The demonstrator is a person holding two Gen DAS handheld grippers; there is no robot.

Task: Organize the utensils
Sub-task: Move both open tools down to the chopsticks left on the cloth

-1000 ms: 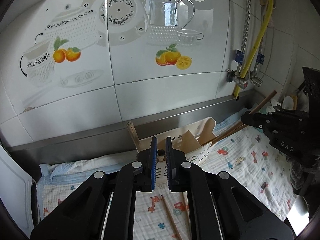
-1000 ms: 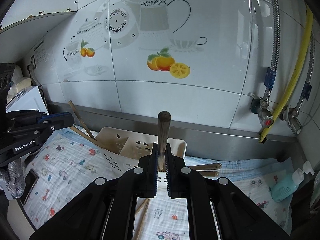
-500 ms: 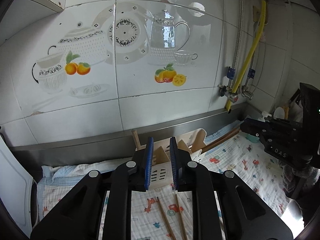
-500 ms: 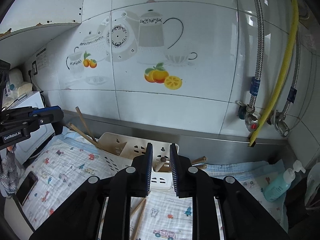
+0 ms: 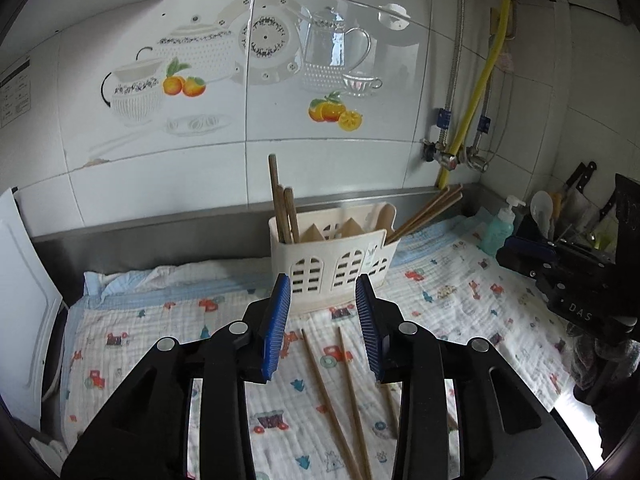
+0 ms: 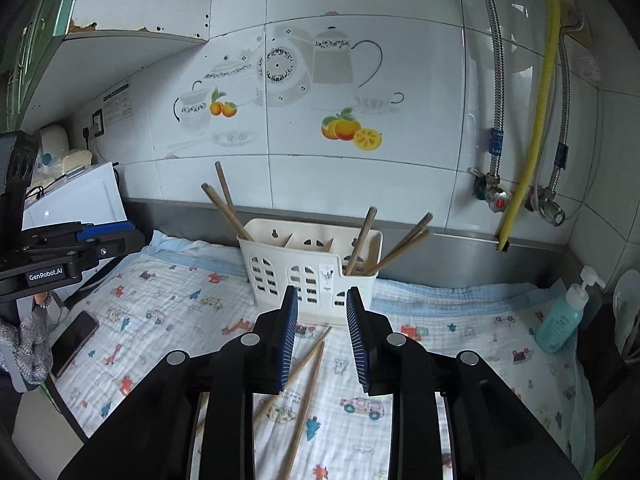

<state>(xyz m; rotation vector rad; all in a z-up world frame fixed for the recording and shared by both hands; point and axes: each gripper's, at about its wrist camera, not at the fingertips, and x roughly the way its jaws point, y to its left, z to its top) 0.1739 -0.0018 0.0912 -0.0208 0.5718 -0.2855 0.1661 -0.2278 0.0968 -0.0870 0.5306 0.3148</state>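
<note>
While both the left gripper (image 5: 323, 324) and right gripper (image 6: 322, 330) were spreading their fingers with nothing between them, chopsticks (image 5: 285, 208) stood nearly upright in the cream holder (image 5: 332, 264), others leaned rightward, and loose chopsticks (image 5: 340, 392) lay lengthwise on the desk cloth (image 5: 460, 300).

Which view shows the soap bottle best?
The right wrist view: the teal soap bottle stands whole and unobstructed by the cloth's right edge, pump included. The left wrist view shows it smaller, at the far right, crowded by dark clutter.
</note>
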